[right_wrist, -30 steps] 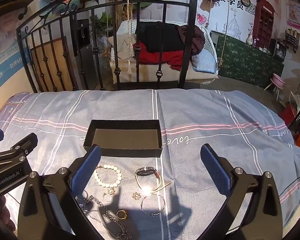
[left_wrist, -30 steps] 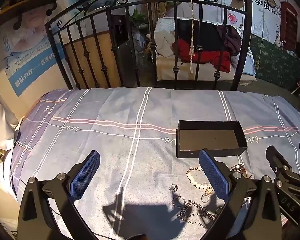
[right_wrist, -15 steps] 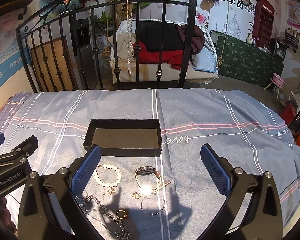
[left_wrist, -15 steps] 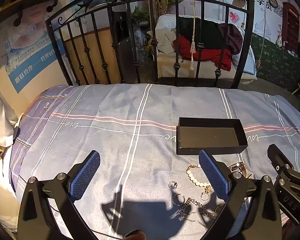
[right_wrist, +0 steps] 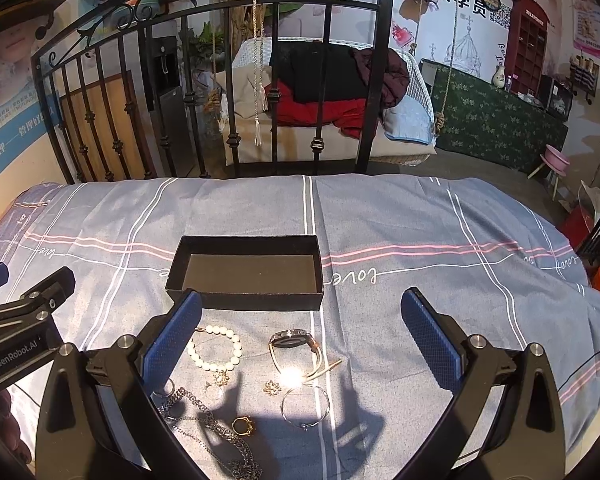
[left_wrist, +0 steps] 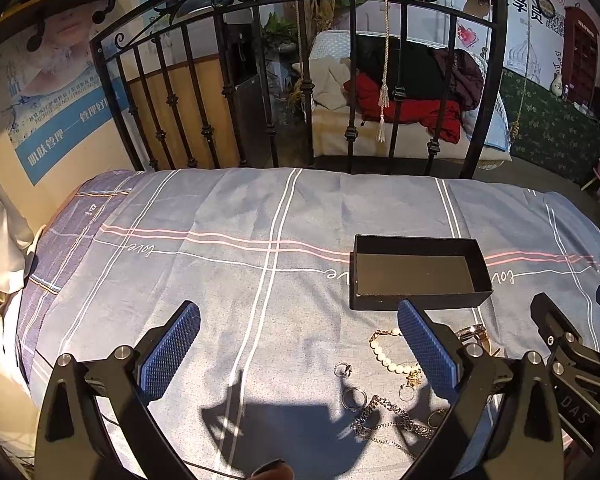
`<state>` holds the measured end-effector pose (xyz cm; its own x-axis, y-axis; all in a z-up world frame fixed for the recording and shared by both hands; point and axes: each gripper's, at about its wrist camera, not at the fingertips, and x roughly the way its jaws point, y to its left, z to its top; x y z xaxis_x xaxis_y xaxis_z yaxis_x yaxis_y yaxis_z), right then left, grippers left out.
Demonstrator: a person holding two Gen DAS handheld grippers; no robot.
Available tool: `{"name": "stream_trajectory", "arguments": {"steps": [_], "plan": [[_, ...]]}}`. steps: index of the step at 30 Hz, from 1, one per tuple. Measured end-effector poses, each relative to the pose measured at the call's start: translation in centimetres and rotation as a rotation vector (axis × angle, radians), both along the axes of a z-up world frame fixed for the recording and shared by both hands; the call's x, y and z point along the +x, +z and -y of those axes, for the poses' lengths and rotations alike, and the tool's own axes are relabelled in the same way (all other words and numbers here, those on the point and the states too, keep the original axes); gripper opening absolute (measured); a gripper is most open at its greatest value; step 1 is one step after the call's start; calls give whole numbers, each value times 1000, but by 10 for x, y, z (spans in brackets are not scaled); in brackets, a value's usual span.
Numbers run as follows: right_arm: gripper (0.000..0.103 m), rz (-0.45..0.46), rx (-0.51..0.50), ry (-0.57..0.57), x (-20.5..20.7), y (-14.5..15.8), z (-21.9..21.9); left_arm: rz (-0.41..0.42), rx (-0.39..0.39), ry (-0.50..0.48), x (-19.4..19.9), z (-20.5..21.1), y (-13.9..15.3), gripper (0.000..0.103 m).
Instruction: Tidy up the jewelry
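Blue plaid bedsheet (right_wrist: 420,240) on bed, iron footboard (left_wrist: 300,80) behind. Black box (right_wrist: 246,270) sits open, nothing in it. Just in front: pearl bracelet (right_wrist: 216,350), watch (right_wrist: 294,342), bangle (right_wrist: 305,406), gold ring (right_wrist: 244,426), chain (right_wrist: 204,424), all loose on sheet. Left gripper (left_wrist: 296,354) and right gripper (right_wrist: 300,336) both spread wide, holding nothing, above the sheet.

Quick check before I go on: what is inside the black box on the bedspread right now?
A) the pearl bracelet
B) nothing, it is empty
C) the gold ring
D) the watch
B: the black box shows only its bare dark floor, while the pearl bracelet, watch and gold ring all lie on the bedspread in front of it.
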<state>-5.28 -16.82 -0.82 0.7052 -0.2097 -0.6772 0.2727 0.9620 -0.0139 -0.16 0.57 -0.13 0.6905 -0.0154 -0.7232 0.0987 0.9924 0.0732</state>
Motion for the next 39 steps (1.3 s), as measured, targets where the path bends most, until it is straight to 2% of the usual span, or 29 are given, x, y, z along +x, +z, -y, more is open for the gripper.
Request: {"name": "stream_trajectory", "arguments": {"steps": [13, 19, 25, 28, 31, 35, 39], "plan": [[99, -11, 11, -8, 0, -3, 2, -27, -3, 5, 2, -1, -5, 97], [99, -2, 18, -20, -3, -2, 4, -64, -32, 0, 6, -3, -9, 97], [99, 1, 28, -58, -3, -1, 9, -51, -66, 86, 4, -14, -10, 97], [99, -15, 53, -123, -1, -2, 17, -36, -55, 121, 5, -18, -8, 97], [99, -57, 95, -114, 4, -6, 21, -24, -7, 96, 7, -16, -7, 97], [99, -38, 90, -93, 3, -6, 18, -40, 31, 35, 9, -8, -7, 97], [99, -37, 88, -76, 3, -5, 15, -181, 28, -49, 17, 2, -20, 97]]}}
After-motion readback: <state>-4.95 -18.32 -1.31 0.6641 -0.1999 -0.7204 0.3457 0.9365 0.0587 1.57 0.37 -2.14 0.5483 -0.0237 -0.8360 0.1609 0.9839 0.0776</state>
